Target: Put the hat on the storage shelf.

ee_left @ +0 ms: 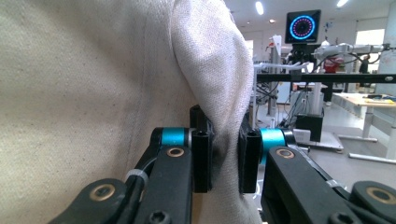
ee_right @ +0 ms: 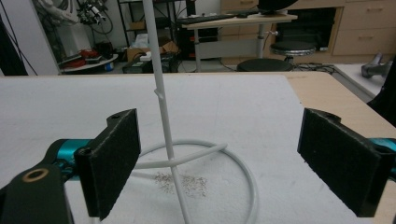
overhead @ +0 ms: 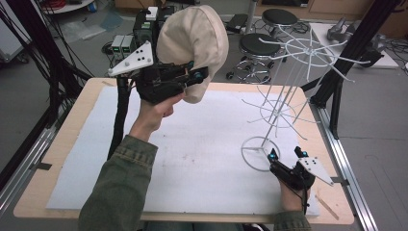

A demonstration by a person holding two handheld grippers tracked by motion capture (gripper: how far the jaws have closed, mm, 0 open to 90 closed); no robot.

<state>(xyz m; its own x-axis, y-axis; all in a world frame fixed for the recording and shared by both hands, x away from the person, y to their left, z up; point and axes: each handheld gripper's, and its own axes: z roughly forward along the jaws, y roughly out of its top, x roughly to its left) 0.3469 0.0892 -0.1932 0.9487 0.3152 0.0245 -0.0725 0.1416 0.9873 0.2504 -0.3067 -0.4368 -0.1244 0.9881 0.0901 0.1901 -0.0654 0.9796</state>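
1. Left gripper [overhead: 192, 77] clamps a fold of the beige cap [overhead: 195, 48], held up in the air over the table's far-left side; pinch is clear in the left gripper view [ee_left: 224, 158].
2. Right gripper [overhead: 287, 156], jaws wide apart, sits low at the white wire rack [overhead: 284, 86], straddling its pole [ee_right: 163, 116] above the base ring.
3. Cap lifted; hanging it on a rack prong is likely what remains.

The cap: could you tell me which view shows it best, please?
The high view: the whole cap shows, raised above the table, pinched at its edge by the left gripper. The left gripper view gives just close-up fabric between shut jaws.
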